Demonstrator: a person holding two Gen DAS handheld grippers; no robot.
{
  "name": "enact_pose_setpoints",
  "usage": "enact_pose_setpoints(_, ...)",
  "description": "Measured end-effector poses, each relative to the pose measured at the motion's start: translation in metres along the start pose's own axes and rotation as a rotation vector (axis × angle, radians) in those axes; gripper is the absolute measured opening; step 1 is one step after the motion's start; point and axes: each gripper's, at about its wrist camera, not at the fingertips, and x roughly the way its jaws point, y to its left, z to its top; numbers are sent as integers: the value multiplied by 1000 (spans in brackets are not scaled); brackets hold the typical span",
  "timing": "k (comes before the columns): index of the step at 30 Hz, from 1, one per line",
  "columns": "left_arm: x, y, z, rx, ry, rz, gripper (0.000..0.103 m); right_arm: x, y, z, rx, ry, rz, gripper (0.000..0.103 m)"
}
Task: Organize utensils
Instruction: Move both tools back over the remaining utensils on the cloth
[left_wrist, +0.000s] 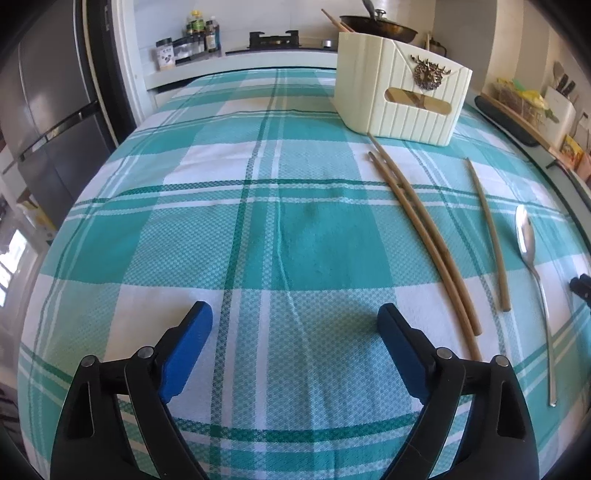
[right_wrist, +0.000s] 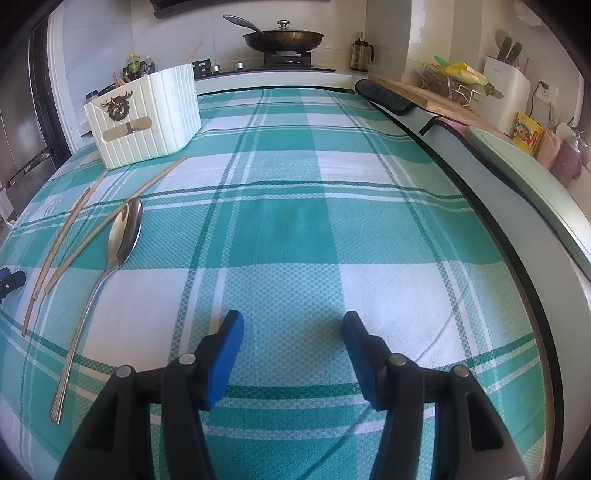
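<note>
the bench is being covered by a teal and white checked cloth, and everything of the task is being carried on it. a cream ribbed holder, decorated with a metal stag badge and cut with a slot handle, is being seen standing upright at the far side of the cloth; chopstick ends are being shown rising from its far compartment. in front of the holder, a pair of chopsticks is being seen lying side by side and touching, with a single chopstick lying apart to their right. a metal spoon is being seen further right, bowl toward the holder, handle toward the camera.

the left hand-held gripper is being held over bare cloth with its blue pads wide apart and nothing between them, the pair of chopsticks lying just beside its right pad. the right hand-held gripper is being held over bare cloth too, its jaws parted more narrowly and nothing gripped; the spoon is being seen well to its left, with the holder beyond.
</note>
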Motion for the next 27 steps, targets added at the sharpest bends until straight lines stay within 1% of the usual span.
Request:
enact_pose_setpoints(3, -1, 1, 3, -23, -5, 3, 92, 0, 1, 0, 1, 0, 1, 57)
enact_pose_setpoints(5, -4, -1, 9, -57, -21, -44, 92, 0, 0, 0, 2, 0, 1, 57)
enact_pose_setpoints(7, -4, -7, 20, -82, -19, -88, 92, 0, 0, 0, 2, -1, 2, 58)
enact_pose_setpoints(10, 0, -23, 35, -88, -15, -107, 92, 0, 0, 0, 1, 0, 1, 58)
enact_pose_setpoints(13, 9, -38, 45, -66, -9, -93, 92, 0, 0, 1, 2, 0, 2, 58)
enact_pose_setpoints(16, 20, -45, 50, -53, -4, -50, 92, 0, 0, 1, 2, -1, 2, 58)
enact_pose_setpoints(21, 33, -49, 52, -43, 19, -16, 92, 0, -1, 1, 1, -1, 2, 58)
enact_pose_setpoints(27, 38, -56, 50, 2, 17, 34, 92, 0, -1, 1, 1, -1, 2, 58)
